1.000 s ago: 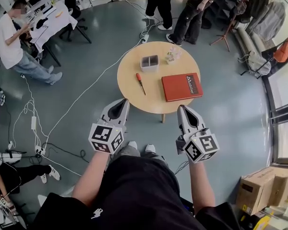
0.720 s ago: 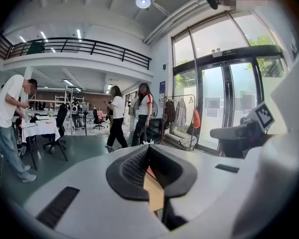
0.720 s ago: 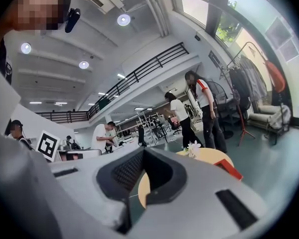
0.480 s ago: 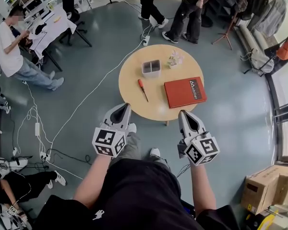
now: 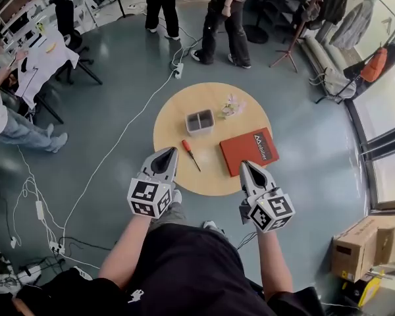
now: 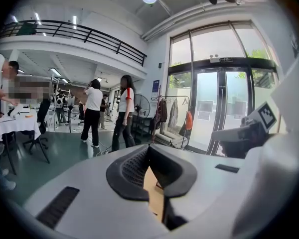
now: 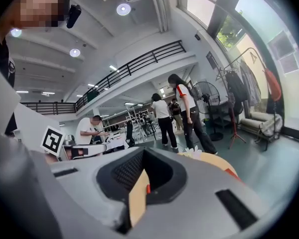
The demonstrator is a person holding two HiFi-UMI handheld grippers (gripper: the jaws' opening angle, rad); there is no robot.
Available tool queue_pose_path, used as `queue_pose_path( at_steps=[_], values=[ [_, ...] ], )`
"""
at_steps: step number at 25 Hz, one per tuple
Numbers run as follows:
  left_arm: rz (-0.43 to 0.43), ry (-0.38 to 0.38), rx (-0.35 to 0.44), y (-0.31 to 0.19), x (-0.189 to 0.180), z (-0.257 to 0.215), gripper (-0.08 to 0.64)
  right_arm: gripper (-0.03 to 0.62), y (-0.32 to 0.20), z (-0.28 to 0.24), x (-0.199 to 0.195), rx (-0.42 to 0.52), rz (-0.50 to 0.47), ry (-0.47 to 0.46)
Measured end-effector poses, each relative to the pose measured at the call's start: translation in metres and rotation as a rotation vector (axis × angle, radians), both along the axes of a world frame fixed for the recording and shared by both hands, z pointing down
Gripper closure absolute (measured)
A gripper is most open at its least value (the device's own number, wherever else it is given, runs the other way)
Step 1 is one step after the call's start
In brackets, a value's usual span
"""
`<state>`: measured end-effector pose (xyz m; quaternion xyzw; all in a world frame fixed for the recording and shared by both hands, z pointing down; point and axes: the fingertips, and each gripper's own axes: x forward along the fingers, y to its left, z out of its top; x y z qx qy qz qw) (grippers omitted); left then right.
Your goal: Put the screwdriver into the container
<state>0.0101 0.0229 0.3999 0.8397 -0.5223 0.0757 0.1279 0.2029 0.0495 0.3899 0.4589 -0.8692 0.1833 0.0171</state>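
We have not started on the round table (image 5: 174, 114). Our left gripper (image 5: 167, 153) and right gripper (image 5: 248, 166) hover at its near edge, jaws together and empty. Beyond them stands the container (image 5: 200, 121), with the screwdriver (image 5: 190, 154) lying untouched beside it.

The left gripper (image 6: 149, 151), jaws closed together on nothing, points toward a standing person with red sleeves (image 6: 125, 108).

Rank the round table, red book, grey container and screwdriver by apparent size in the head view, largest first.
1. round table
2. red book
3. grey container
4. screwdriver: about as long as the container, but far thinner
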Motion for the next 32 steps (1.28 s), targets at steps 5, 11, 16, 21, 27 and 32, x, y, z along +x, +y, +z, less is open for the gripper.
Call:
queue_pose_path(
  at_steps=[5, 11, 16, 21, 27, 32],
  values=[
    [0.064, 0.022, -0.002, -0.045, -0.029, -0.003, 0.557, 0.591, -0.039, 0.007, -0.037, -0.028, 0.026, 0.046],
    [0.115, 0.063, -0.058, -0.076, -0.074, 0.016, 0.557, 0.591, -0.069, 0.043, -0.08, -0.095, 0.029, 0.102],
    [0.133, 0.023, -0.122, -0.091, -0.107, 0.047, 0.557, 0.591, -0.088, 0.08, -0.112, -0.168, 0.012, 0.158],
    [0.114, 0.017, -0.185, -0.099, -0.122, 0.079, 0.557, 0.591, -0.101, 0.129, -0.136, -0.257, -0.05, 0.231],
    [0.128, 0.005, -0.25, -0.105, -0.107, 0.117, 0.557, 0.591, -0.11, 0.19, -0.157, -0.348, -0.134, 0.305],
    [0.171, 0.008, -0.303, -0.104, -0.089, 0.14, 0.557, 0.591, -0.113, 0.231, -0.169, -0.43, -0.179, 0.379]
  ],
)
